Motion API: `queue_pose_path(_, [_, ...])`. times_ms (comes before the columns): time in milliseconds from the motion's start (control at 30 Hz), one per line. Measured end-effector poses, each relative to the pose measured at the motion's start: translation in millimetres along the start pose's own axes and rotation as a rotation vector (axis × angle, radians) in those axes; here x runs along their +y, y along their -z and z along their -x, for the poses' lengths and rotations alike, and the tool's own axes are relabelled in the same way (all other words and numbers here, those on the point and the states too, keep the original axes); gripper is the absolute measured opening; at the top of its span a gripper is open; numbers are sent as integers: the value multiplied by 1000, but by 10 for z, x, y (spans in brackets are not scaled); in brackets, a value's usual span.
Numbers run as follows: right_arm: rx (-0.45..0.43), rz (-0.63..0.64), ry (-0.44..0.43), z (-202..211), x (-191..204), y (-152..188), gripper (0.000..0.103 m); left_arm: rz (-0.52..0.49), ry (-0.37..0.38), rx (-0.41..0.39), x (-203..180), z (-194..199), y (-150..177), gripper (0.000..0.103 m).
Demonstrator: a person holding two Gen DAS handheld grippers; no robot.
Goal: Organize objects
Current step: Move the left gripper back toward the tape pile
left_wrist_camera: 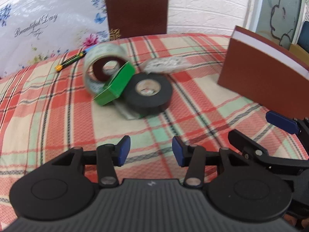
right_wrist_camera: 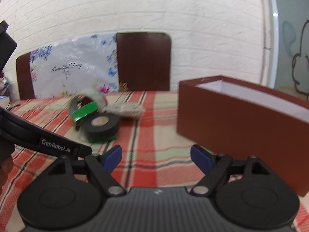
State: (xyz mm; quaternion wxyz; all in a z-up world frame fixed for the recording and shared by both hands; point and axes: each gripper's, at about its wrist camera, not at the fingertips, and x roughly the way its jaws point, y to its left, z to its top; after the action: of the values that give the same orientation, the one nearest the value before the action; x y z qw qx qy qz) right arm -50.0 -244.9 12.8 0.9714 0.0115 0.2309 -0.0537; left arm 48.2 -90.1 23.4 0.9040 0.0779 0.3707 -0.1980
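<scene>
The black tape roll lies flat on the plaid tablecloth ahead of your left gripper, which hovers above the cloth with its jaws released and nothing between the blue pads. A green box leans against the roll's left side, and a clear packing-tape roll stands on edge just behind the box, touching it. A crumpled clear wrapper lies just behind the black roll. A black-and-yellow marker rests well to the left near the cloth's far edge. The open brown box stands at right, apart from the pile. Your right gripper shows at the right edge.

From the right wrist view, your right gripper is likewise spread wide and holding nothing, low over the tablecloth. The black tape roll sits left of centre, the green box and clear packing-tape roll behind it, the wrapper beside them. The brown box fills the right, its white interior visible. A brown chair back stands behind the table.
</scene>
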Motion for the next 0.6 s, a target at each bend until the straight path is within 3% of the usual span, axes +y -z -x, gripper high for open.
queue_pose_path(200, [97,32,-48,-143,253,67,83,38,-28,20,283,-52,146,51])
queue_pose_path(300, [122,58,-59,-187,357,89,83,48,-46,-4,392,-29,174,56])
queue_pose_path(600, [183,97,-108,-371,630,72,85,86,-75,-33,657,-19,214,56])
